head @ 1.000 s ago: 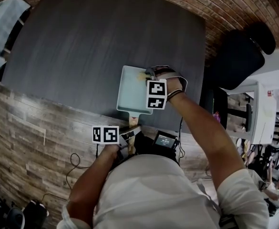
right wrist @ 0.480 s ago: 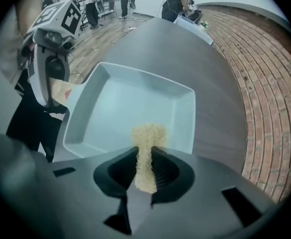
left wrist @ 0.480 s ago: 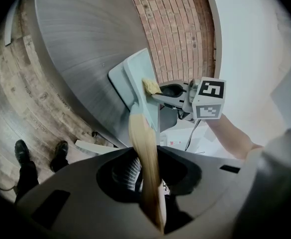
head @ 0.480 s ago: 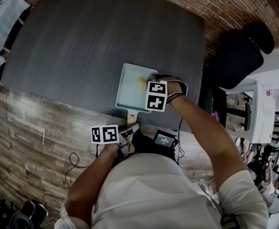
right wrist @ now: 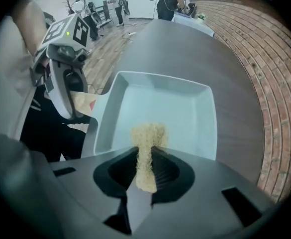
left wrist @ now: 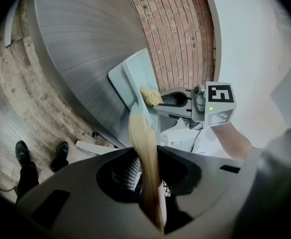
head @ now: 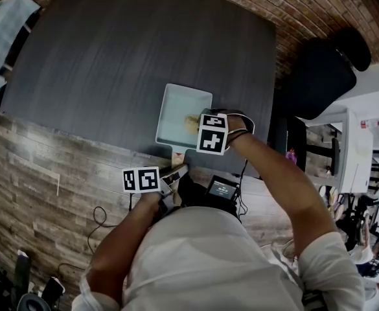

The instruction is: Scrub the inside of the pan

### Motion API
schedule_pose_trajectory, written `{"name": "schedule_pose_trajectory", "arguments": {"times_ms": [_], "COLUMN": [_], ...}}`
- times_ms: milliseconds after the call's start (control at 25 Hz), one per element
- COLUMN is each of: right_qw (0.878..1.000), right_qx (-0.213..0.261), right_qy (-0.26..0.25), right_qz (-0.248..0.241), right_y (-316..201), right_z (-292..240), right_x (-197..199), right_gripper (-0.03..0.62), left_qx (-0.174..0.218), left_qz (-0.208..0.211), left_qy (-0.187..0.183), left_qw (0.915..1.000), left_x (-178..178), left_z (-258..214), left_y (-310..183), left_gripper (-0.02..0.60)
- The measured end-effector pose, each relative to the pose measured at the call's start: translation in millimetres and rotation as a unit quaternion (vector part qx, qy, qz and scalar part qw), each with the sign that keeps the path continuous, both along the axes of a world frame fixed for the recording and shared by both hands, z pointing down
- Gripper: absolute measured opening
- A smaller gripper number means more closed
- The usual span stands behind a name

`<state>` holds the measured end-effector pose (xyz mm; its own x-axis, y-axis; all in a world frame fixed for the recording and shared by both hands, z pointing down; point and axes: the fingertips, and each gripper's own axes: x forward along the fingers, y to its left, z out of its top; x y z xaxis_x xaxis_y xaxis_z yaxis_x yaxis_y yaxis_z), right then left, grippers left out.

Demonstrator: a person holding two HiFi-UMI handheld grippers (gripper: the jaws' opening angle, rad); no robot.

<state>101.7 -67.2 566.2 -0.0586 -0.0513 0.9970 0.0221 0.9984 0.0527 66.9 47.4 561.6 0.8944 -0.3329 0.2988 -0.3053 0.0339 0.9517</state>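
Observation:
A pale blue square pan (head: 173, 112) lies on the dark grey table (head: 111, 63) near its front edge. The pan's wooden handle (left wrist: 144, 153) points toward me, and my left gripper (left wrist: 146, 180) is shut on it. My right gripper (right wrist: 146, 171) is shut on a yellowish scouring pad (right wrist: 147, 137), which rests against the pan's floor (right wrist: 180, 108) near its right side. In the head view the right gripper (head: 199, 123) hovers over the pan with the pad (head: 192, 122) at its tip. The left gripper (head: 175, 175) sits just off the table edge.
A black chair (head: 325, 76) stands right of the table on the brick floor. Wooden flooring lies on the near side. A small screen device (head: 223, 188) hangs at the person's waist. A light teal table (head: 4, 24) is at far left. People stand far off in the right gripper view.
The right gripper has drawn the scouring pad from the pan's far right corner toward me, along the right side. The left gripper has kept its hold on the handle.

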Motion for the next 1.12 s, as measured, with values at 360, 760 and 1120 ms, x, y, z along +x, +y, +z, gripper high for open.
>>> {"name": "schedule_pose_trajectory", "arguments": {"times_ms": [360, 760, 1120], "right_qw": [0.995, 0.976, 0.963], "right_qx": [-0.078, -0.182, -0.223], "right_qy": [-0.030, -0.052, -0.078], "right_qz": [0.048, 0.112, 0.129], "right_y": [29.9, 62.9, 64.6], "right_z": [-3.3, -6.8, -8.0], "right_x": [-5.8, -8.4, -30.5], "right_gripper": [0.075, 0.075, 0.075], "left_qx": [0.000, -0.001, -0.002], "left_qz": [0.000, 0.000, 0.023], "left_qy": [0.001, 0.004, -0.004], "left_qw": [1.0000, 1.0000, 0.9997], "left_x": [-0.4, 0.4, 1.8], "left_z": [0.2, 0.3, 0.7], "left_y": [0.2, 0.7, 1.2], "left_gripper": [0.100, 0.100, 0.098]}}
